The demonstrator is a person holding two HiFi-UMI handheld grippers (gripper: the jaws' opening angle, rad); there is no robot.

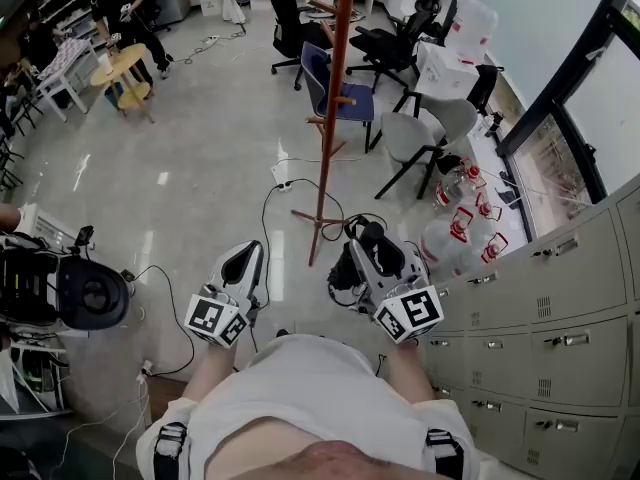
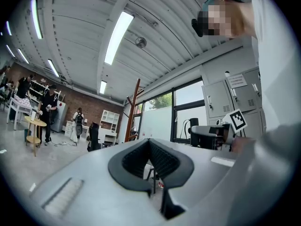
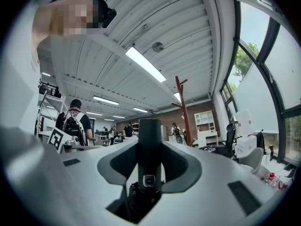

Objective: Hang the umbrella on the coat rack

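Observation:
The wooden coat rack (image 1: 330, 118) stands on the floor straight ahead of me, its feet (image 1: 318, 223) just beyond the grippers. My right gripper (image 1: 368, 248) is shut on a black folded umbrella (image 1: 346, 268), held about level. In the right gripper view the umbrella's handle (image 3: 149, 147) stands up between the jaws of the right gripper (image 3: 149, 126), with the coat rack (image 3: 183, 107) far off to the right. My left gripper (image 1: 243, 260) is held beside it, shut and empty. In the left gripper view the left gripper (image 2: 149, 142) shows closed pads with the coat rack (image 2: 134, 109) behind them.
Office chairs (image 1: 400, 133) crowd behind and right of the rack. Water jugs (image 1: 450, 243) stand by grey lockers (image 1: 560, 308) on the right. A cable and power strip (image 1: 281, 175) lie near the rack's feet. A black device (image 1: 85, 293) sits at the left. People (image 1: 125, 8) stand by a round table (image 1: 122, 68).

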